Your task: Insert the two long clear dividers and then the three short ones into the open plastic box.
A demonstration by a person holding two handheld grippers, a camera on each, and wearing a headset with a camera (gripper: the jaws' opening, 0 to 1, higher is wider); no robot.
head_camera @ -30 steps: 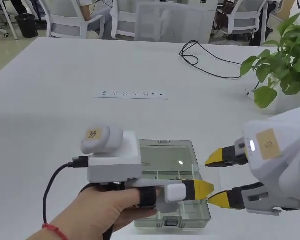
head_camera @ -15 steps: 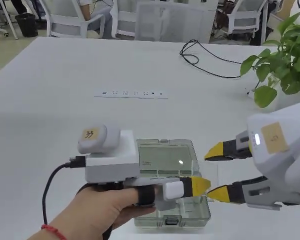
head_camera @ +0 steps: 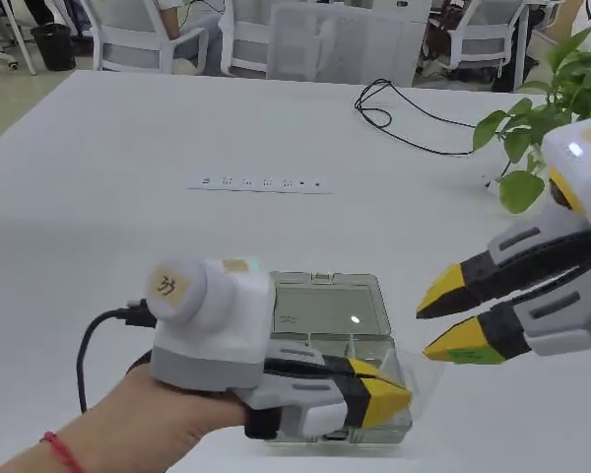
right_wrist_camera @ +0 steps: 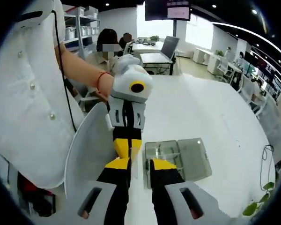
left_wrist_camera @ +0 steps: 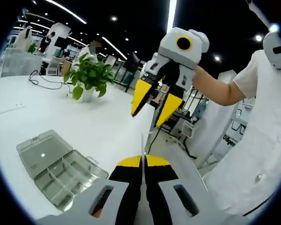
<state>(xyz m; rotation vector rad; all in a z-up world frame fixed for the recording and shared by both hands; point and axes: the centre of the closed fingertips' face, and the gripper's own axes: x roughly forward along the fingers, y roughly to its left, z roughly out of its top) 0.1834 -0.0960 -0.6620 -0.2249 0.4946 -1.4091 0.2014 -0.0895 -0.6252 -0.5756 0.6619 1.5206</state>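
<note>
a hand at the lower left of the head view grips the left gripper. its yellow-tipped jaws are pressed together on 1 thin clear divider. in the left gripper view the sheet stands edge-on out of the closed tips.

just right of the hand, the open plastic box lies on the white table, and the left gripper's tips sit over its near right corner. the lid is folded flat on the far side and holds nothing but a glint of light. the left gripper view shows clear walls splitting the base into several cells. how many dividers are seated there cannot be told, and the cells look bare.

further right, the right gripper hangs in the air beside the box. its 2 jaws are a little apart and nothing shows between them. its tips point toward the left gripper and are near it without touching.

beyond the box lie a power strip and a looped black cable. a potted plant stands at the far right edge.
</note>
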